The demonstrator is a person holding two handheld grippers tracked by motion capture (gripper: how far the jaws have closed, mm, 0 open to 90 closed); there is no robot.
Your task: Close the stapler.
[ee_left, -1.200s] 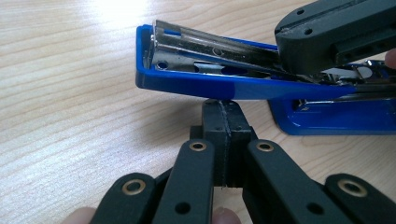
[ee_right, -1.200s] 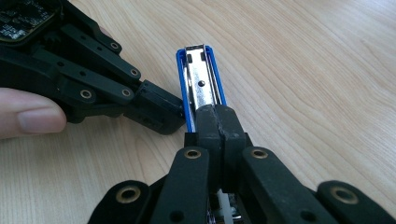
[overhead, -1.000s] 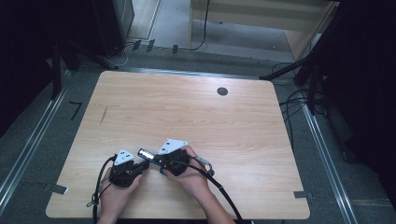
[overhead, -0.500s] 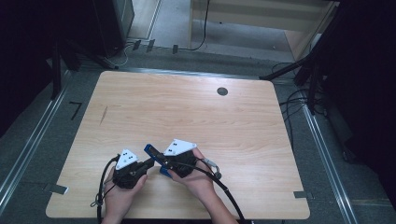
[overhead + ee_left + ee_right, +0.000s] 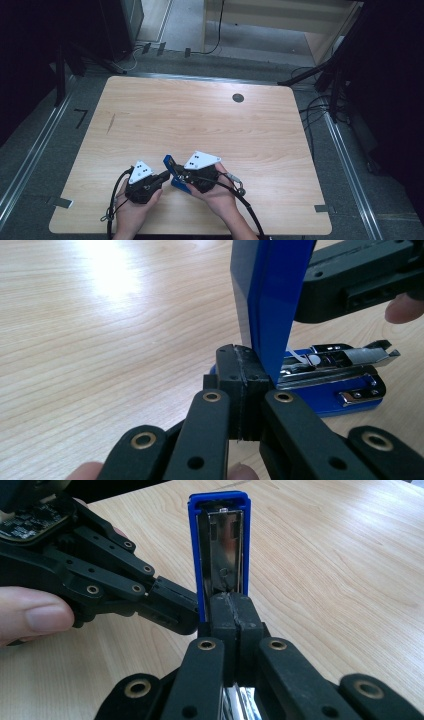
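Stapler sat at lower centre of the wooden table, blue lid swung upright, magazine exposed, likely for reloading. Left gripper jaws pressed together, tips against the lid. Right gripper jaws together at the lid's base.

Lower centre of the high view: both hands enter from the bottom edge, side by side. The left hand holds the left black two-jaw gripper, jaws closed together, pointing right. The right hand holds the right black two-jaw gripper, jaws closed together, pointing left. The gripper tips meet.
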